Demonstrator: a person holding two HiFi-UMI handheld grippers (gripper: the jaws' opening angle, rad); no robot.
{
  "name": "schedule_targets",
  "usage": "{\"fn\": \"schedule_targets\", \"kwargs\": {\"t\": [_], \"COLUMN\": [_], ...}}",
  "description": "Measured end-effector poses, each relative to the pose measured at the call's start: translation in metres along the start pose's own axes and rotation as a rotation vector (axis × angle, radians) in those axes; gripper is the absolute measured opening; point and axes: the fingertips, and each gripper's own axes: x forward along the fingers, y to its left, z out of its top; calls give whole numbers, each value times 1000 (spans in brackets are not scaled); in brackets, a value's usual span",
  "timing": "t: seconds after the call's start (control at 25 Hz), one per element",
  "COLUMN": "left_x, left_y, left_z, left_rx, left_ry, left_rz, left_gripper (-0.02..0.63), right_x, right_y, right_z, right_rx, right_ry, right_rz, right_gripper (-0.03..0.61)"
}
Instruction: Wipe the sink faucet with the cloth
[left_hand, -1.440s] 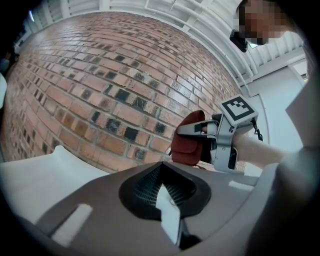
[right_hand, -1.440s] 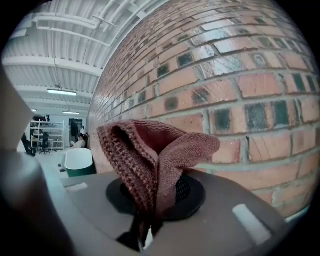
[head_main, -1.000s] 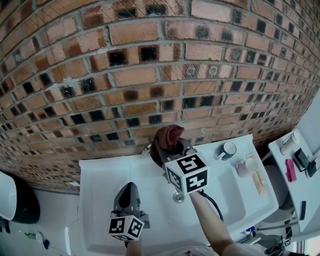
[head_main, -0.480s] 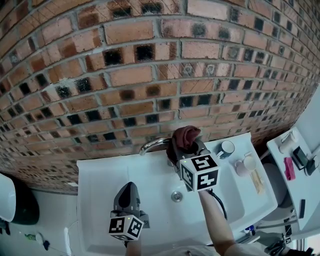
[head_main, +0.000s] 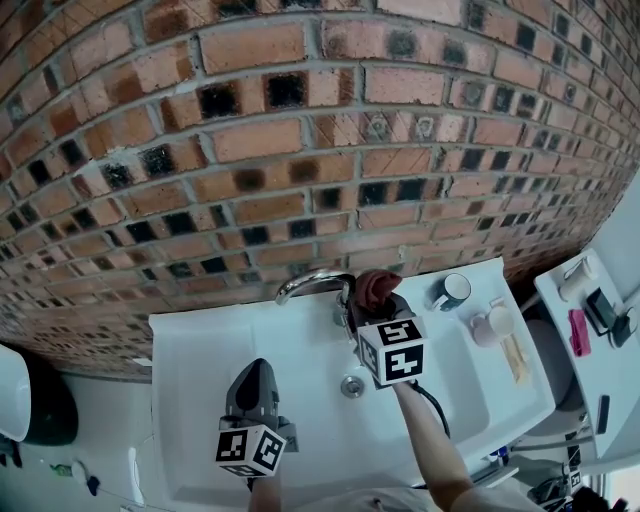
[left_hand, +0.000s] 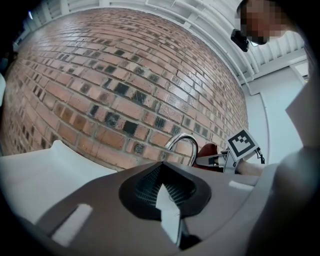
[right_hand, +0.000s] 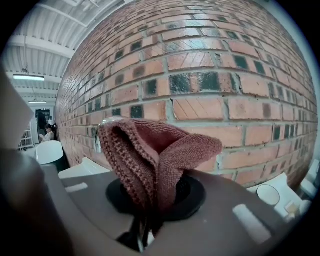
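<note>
The chrome faucet arches over the white sink from the brick wall. My right gripper is shut on a dull-red knitted cloth, which it holds at the faucet's base, just right of the arc. In the right gripper view the bunched cloth stands up from the jaws and hides most of the faucet. My left gripper hovers over the basin's front left, jaws together with nothing in them. From the left gripper view the faucet shows ahead with the cloth beside it.
The brick wall rises right behind the sink. A mug, a small cup and a wooden brush rest on the sink's right ledge. The drain lies under my right arm. A side shelf stands at the right.
My right gripper has carried the cloth rightward off the faucet's spout to its base, so the chrome arc now shows. The left gripper has stayed put.
</note>
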Motion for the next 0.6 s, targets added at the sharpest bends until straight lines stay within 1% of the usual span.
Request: {"fn": "schedule_targets", "kwargs": {"t": [0.12, 0.24, 0.44, 0.6], "left_x": [1, 2, 1, 0], "left_y": [1, 1, 3, 9], "left_z": [-1, -3, -5, -5], "left_rx": [-5, -4, -4, 0], "left_ry": [9, 9, 14, 16], "left_rz": [7, 1, 11, 24], "left_gripper": [6, 6, 6, 6], "right_x": [4, 10, 30, 36], "right_y": [5, 15, 41, 58], "right_z": [-17, -36, -63, -84], "right_rx": [-3, 3, -91, -120], "right_ry": [38, 80, 164, 217], "right_rz": [10, 40, 80, 95], "right_gripper": [46, 46, 46, 46]}}
